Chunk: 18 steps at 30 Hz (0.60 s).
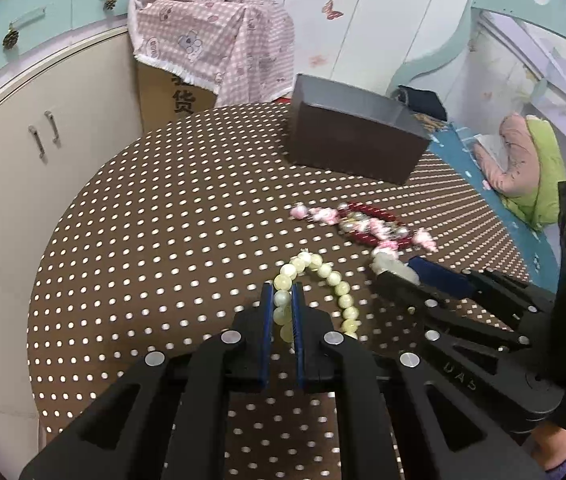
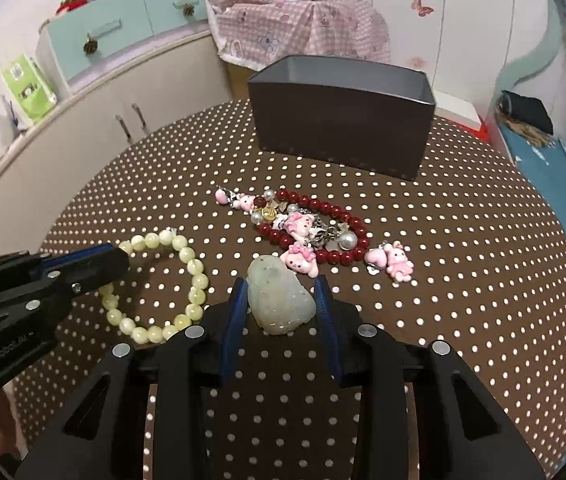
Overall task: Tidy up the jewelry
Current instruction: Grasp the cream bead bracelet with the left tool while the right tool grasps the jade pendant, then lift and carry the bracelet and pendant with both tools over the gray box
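Dark open-top box upright at far side of polka-dot counter; inside hidden. Left gripper jaws clamped on pale green bead bracelet. Right gripper jaws pinch jade pendant. Red bead bracelet and pink charms lie between box and grippers.

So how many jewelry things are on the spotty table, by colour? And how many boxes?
Pale yellow-green bead bracelet: 1
Dark red bead bracelet: 1
Pink charm chain: 1
Whitish-green carved pendant: 1
Dark box: 1
Total: 5 things, 4 of them jewelry
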Available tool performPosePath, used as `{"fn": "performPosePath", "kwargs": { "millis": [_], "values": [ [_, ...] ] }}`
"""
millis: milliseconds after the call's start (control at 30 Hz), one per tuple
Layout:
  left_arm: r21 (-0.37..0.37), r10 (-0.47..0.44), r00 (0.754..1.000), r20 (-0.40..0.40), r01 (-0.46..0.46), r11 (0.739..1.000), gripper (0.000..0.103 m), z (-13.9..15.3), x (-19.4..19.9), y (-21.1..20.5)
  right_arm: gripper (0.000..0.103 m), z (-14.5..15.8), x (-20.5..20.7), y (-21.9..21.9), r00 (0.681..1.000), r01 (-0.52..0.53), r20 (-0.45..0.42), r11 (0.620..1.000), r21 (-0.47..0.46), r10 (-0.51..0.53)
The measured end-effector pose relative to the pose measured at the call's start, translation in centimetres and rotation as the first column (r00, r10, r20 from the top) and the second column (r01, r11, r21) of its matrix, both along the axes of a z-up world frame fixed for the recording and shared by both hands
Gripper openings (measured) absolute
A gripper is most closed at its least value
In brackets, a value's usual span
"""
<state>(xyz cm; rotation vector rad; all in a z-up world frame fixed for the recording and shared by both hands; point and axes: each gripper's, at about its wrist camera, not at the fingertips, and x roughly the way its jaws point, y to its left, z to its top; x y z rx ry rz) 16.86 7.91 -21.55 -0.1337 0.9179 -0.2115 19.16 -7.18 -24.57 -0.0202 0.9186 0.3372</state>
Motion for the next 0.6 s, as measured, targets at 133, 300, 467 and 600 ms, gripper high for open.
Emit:
{"fn": "performPosePath", "kwargs": {
  "millis": [133,300,467,600],
  "values": [
    [-0.027,-0.035,0.999,0.034,0.036,0.999,0.008,1.6,0.2,-0.8,0.034,1.5,-0.5,-0.8,1.000,-0.004,0.023,0.999,0.035,0.004],
    [-0.029,-0.077,0.992,0.097,0.080,0.996,0.008,4.3,1.1,-2.1,0.034,3.8,0.0,-2.7,0.998,0.006,0.061,0.997,0.079,-0.011],
    [-0.040,-0.113,0.981,0.159,0.121,0.992,0.008,7.7,3.4,-3.2,0.034,6.4,2.2,-4.4,0.994,0.017,0.107,0.993,0.115,-0.029],
    [-0.028,-0.145,0.968,0.205,0.154,0.988,0.008,10.5,6.8,-4.5,0.034,8.6,5.0,-5.4,0.989,0.025,0.141,0.992,0.124,-0.042]
  ]
}}
